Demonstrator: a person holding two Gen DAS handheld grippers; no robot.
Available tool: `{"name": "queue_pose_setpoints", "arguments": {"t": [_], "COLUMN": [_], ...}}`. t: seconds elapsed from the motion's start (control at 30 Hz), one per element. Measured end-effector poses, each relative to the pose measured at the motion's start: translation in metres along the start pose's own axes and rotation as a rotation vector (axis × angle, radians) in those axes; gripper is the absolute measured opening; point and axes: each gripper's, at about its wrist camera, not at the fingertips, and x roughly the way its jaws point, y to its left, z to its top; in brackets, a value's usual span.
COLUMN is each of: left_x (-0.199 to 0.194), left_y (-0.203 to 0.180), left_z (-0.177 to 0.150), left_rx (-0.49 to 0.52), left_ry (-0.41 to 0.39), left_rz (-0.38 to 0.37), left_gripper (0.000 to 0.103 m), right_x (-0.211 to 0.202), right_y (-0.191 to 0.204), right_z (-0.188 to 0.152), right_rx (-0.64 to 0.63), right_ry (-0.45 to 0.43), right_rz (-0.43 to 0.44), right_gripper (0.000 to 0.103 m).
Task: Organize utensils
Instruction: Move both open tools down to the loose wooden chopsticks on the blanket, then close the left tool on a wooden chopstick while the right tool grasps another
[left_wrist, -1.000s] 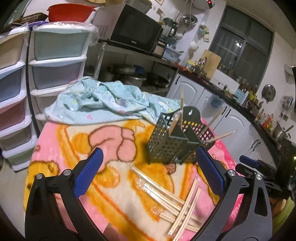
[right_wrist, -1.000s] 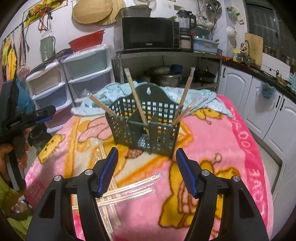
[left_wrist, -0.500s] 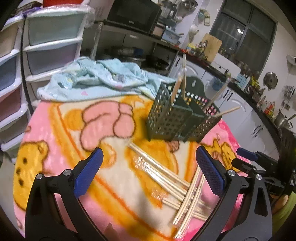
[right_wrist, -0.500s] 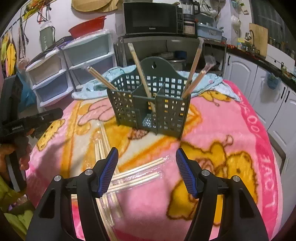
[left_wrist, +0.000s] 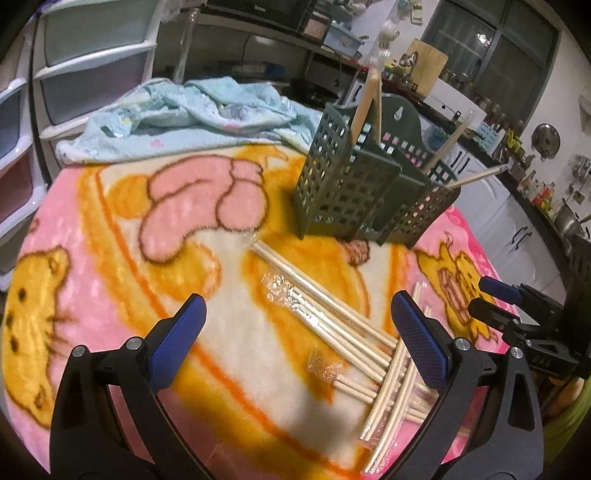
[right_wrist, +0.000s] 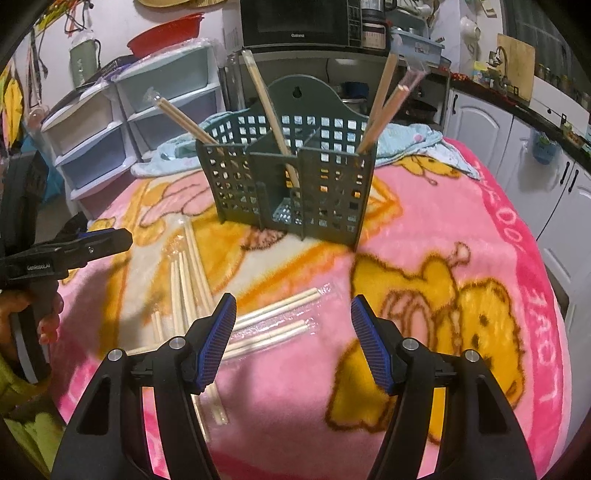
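a: what is in the green basket (right_wrist: 291, 188)?
b: it stands on the pink blanket (right_wrist: 443, 229). some chopsticks (right_wrist: 266, 103) lean in its compartments, some still in clear wrap.
a: and around it?
b: loose chopsticks (left_wrist: 332, 321) lie crossed on the surface in front of it; a blue cloth (left_wrist: 192, 107) lies behind.
a: the tools?
b: left tool (left_wrist: 295, 347) and right tool (right_wrist: 293, 332) both stand wide, holding nothing, above the loose pile.
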Motion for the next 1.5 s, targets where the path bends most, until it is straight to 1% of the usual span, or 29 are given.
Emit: {"name": "queue_pose_setpoints", "arguments": {"t": [0.07, 0.13, 0.17, 0.23, 0.27, 0.33, 0.47, 0.53, 0.63, 0.77, 0.83, 0.9, 1.0, 1.2, 1.3, 1.43, 1.5], "left_x": [0.004, 0.009, 0.012, 0.018, 0.021, 0.026, 0.035, 0.039, 0.044, 0.047, 0.048, 0.049, 0.050, 0.051, 0.052, 0.051, 0.048], "left_y": [0.001, 0.002, 0.002, 0.005, 0.006, 0.008, 0.012, 0.015, 0.018, 0.020, 0.020, 0.020, 0.022, 0.023, 0.024, 0.024, 0.022], "left_z": [-0.002, -0.003, -0.004, -0.005, -0.005, -0.006, -0.006, -0.005, -0.004, -0.004, -0.003, -0.003, -0.002, -0.002, -0.002, -0.002, -0.001], "left_rx": [-0.005, -0.009, -0.013, -0.027, -0.034, -0.049, -0.068, -0.081, -0.091, -0.103, -0.101, -0.101, -0.102, -0.092, -0.088, -0.085, -0.084], "left_ry": [0.010, 0.024, 0.030, 0.047, 0.054, 0.068, 0.084, 0.091, 0.101, 0.105, 0.106, 0.108, 0.111, 0.112, 0.114, 0.119, 0.121], "left_rz": [-0.005, -0.011, -0.014, -0.027, -0.030, -0.031, -0.027, -0.024, -0.014, -0.011, -0.007, 0.000, 0.005, 0.016, 0.023, 0.012, -0.009], "left_gripper": [0.091, 0.080, 0.078, 0.066, 0.064, 0.055, 0.049, 0.044, 0.038, 0.035, 0.033, 0.031, 0.027, 0.020, 0.015, 0.008, 0.005], "right_x": [0.004, 0.007, 0.009, 0.013, 0.015, 0.018, 0.027, 0.032, 0.040, 0.048, 0.053, 0.060, 0.062, 0.062, 0.061, 0.059, 0.058], "right_y": [-0.002, -0.004, -0.005, -0.008, -0.009, -0.011, -0.014, -0.016, -0.019, -0.022, -0.024, -0.024, -0.023, -0.026, -0.025, -0.029, -0.029], "right_z": [-0.002, -0.005, -0.006, -0.008, -0.008, -0.010, -0.013, -0.014, -0.013, -0.011, -0.010, -0.011, -0.013, -0.016, -0.017, -0.019, -0.019], "right_rx": [0.003, 0.007, 0.008, 0.013, 0.015, 0.018, 0.029, 0.036, 0.051, 0.074, 0.086, 0.090, 0.097, 0.108, 0.095, 0.109, 0.107], "right_ry": [0.010, 0.017, 0.021, 0.029, 0.033, 0.041, 0.064, 0.073, 0.090, 0.103, 0.114, 0.134, 0.134, 0.129, 0.131, 0.133, 0.130], "right_rz": [-0.004, -0.006, -0.007, -0.010, -0.011, -0.013, -0.007, -0.006, 0.011, 0.029, 0.045, 0.059, 0.071, 0.070, 0.041, 0.035, 0.027], "right_gripper": [0.062, 0.062, 0.062, 0.062, 0.062, 0.062, 0.062, 0.062, 0.054, 0.045, 0.038, 0.023, 0.015, 0.008, 0.003, 0.003, 0.002]}}
